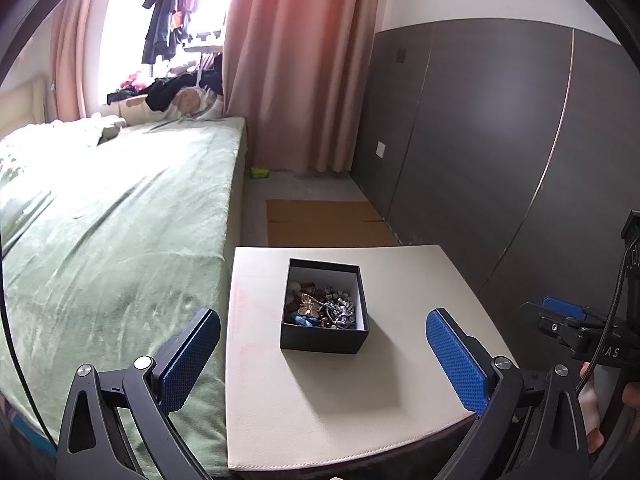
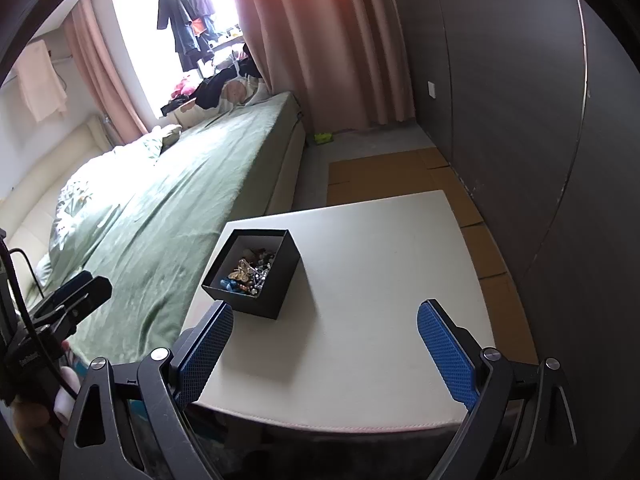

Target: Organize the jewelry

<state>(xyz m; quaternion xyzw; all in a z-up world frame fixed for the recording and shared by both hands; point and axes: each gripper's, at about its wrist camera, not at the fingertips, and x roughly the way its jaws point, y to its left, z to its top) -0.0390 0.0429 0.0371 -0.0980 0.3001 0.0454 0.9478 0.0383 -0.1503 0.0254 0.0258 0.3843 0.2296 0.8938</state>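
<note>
my left claw (image 1: 323, 362) and right claw (image 2: 325, 354) both hang spread wide and empty above the near edge of the white desk (image 1: 400, 380). the black jewelry box (image 1: 325, 308), full of tangled jewelry (image 1: 324, 310), sits mid-desk beside the green bed (image 1: 112, 232).

Bare tabletop (image 1: 320, 400) all around the lone black box (image 1: 324, 336).
</note>
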